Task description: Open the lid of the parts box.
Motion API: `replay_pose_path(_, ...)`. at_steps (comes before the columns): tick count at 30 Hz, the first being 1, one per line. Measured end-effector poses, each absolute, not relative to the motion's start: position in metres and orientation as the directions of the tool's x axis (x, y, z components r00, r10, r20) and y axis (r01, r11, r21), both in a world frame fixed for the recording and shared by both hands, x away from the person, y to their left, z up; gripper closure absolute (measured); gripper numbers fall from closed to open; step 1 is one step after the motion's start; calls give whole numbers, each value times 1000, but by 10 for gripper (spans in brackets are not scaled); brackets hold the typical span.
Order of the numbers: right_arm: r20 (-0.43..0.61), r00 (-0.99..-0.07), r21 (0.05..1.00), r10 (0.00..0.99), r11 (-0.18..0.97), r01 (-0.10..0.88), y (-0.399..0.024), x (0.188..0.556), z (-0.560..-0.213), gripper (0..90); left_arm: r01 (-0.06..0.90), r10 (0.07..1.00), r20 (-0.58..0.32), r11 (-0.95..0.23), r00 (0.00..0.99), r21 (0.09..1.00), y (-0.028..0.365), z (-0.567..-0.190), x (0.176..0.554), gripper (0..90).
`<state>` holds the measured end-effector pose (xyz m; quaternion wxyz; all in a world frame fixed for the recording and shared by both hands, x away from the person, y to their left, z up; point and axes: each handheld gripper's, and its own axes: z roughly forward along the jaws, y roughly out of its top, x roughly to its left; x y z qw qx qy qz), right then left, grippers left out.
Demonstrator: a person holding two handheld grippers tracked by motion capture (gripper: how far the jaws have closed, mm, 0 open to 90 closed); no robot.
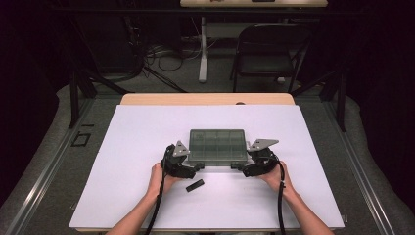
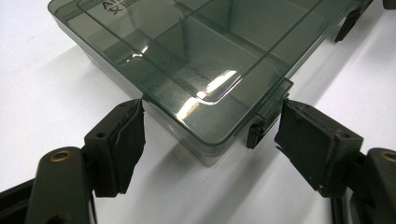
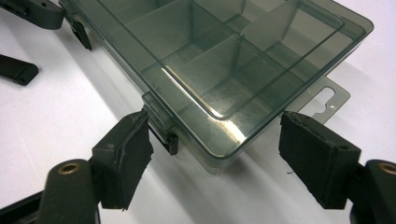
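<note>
Lid lettering too cropped to read on smoky organizer box (image 1: 217, 146), left gripper (image 2: 211, 140) and right gripper (image 3: 215, 145) wide open, straddling its near corners

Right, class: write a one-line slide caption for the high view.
Two hand-held grippers, left and right, flank a closed smoky compartment box on a white table.

It looks like a lab set up for recording: a white board (image 1: 147, 161) on a table, black curtains (image 1: 29, 73) around, loose cables (image 1: 166, 58) on the grey floor, and a folding chair (image 1: 266, 54) behind.
</note>
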<state>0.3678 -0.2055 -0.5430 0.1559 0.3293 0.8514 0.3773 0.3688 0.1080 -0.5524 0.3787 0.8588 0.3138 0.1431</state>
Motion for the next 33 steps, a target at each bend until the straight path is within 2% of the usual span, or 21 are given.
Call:
replay_pose_path(28, -28, -732, 728, 681, 516, 452, -204, 368, -546, 261, 437, 651, 2, -512, 759, 739, 108, -554, 368, 233)
replay_pose_path(33, -19, -730, 730, 683, 508, 457, -205, 368, -546, 270, 470, 654, -55, -481, 755, 740, 108, -557, 369, 243)
